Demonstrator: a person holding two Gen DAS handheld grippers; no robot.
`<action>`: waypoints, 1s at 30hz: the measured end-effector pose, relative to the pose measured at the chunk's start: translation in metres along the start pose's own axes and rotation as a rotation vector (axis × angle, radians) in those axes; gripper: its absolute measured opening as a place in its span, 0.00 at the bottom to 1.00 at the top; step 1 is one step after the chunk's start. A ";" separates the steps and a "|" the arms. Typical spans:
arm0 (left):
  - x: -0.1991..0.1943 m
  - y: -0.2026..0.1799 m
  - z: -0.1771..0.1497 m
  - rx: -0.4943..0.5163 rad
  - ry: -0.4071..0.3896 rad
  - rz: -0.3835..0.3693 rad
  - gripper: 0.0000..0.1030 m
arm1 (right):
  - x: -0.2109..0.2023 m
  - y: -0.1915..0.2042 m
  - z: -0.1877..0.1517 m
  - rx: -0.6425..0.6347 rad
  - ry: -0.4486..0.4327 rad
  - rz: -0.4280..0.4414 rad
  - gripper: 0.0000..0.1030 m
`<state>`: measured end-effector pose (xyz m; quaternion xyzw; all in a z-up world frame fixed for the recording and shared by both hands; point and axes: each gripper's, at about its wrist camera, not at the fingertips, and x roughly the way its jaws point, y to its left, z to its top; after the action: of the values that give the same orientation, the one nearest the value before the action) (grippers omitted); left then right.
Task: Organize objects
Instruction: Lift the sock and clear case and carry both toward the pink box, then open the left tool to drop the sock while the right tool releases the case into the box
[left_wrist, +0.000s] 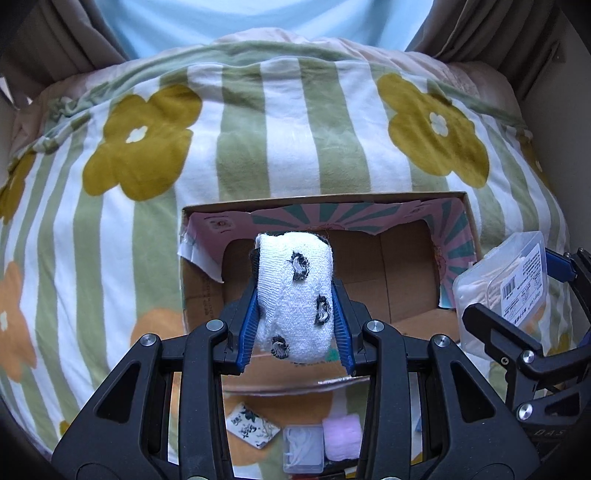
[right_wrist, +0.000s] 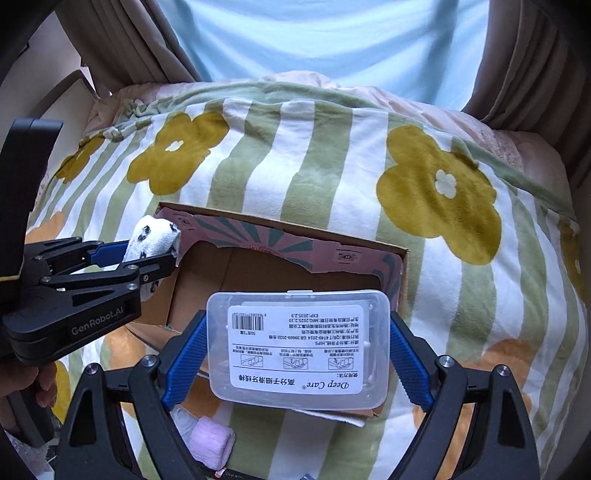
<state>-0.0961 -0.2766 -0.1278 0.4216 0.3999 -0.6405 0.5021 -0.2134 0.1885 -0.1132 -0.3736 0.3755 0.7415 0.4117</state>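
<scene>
The left gripper (left_wrist: 295, 314) has its blue fingers (left_wrist: 248, 328) pinching a rolled white sock (left_wrist: 295, 295) speckled with small black marks, the roll's long axis running straight out along the fingers so its far end pokes past the tips. The right gripper (right_wrist: 297, 345) has its fingers (right_wrist: 184, 354) clamped on the short ends of a clear plastic floss-pick box (right_wrist: 297, 345), held flat with the label up and its long axis lying crosswise between them. Both loads hang above an open cardboard box (left_wrist: 325, 201) with a torn pink-and-teal printed lining, which rests on a bed covered by a green-striped blanket (left_wrist: 258, 129) with big mustard flowers. The relation that matters, as I read it, is that the box's open cavity lies directly below and a little ahead of each load: the sock sits over the left part of the opening, the floss-pick box over the near right part, partly across the near rim. The left gripper looks better centred over the opening, so I would guess the sock only needs lowering, while the plastic box wants a nudge forward first. Nearer the person, on the blanket, lie a pink roll (left_wrist: 341, 435), another small clear case (left_wrist: 303, 448) and a small floral-printed square (left_wrist: 253, 430), not yet put away.
</scene>
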 end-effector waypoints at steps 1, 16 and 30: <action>0.011 0.000 0.002 0.002 0.013 -0.001 0.32 | 0.011 0.001 0.001 -0.014 0.015 0.004 0.86; 0.123 0.010 -0.002 -0.026 0.159 0.011 0.32 | 0.113 0.003 -0.007 -0.063 0.143 0.052 0.86; 0.117 0.004 0.013 -0.030 0.083 0.043 1.00 | 0.114 0.008 -0.015 -0.022 0.134 0.032 0.99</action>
<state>-0.1107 -0.3250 -0.2345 0.4488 0.4209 -0.6052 0.5051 -0.2599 0.2098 -0.2160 -0.4209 0.4002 0.7253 0.3696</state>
